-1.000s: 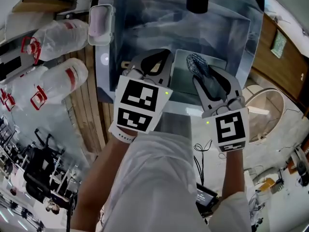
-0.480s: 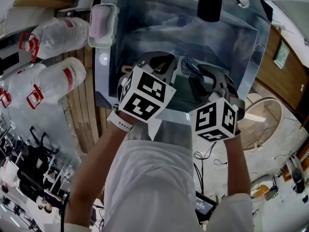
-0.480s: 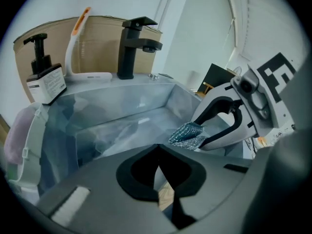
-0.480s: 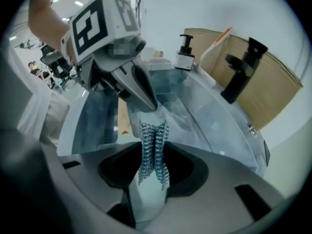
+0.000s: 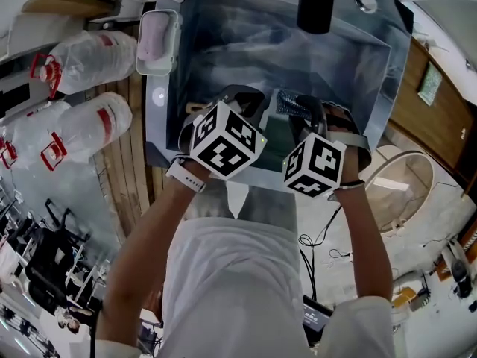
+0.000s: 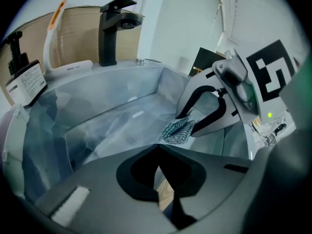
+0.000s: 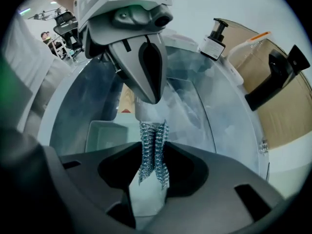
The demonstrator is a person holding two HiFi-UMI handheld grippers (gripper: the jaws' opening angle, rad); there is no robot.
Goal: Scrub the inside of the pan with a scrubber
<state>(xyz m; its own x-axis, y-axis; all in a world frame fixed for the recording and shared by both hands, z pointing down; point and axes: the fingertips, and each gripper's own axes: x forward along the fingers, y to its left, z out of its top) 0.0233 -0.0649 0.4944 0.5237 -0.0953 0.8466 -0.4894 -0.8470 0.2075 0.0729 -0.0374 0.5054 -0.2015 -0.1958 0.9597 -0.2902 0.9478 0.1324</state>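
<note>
Left gripper (image 6: 157, 156) was clamped tight on tan handle (image 6: 166, 197), down in sink (image 5: 223, 43). Greenish pan (image 7: 103, 135) sat in sink, between both grippers. Right gripper (image 7: 152, 154) was pinching steel mesh scrubber (image 7: 154, 136), right by pan. Couldn't tell if touching, tbh.

The right gripper (image 7: 152, 165) has its jaws clamped on the upright steel-mesh scrubber (image 7: 153, 147). The left gripper (image 7: 145, 67) hangs above the scrubber, and the pan (image 7: 103, 134) lies to its left.
</note>
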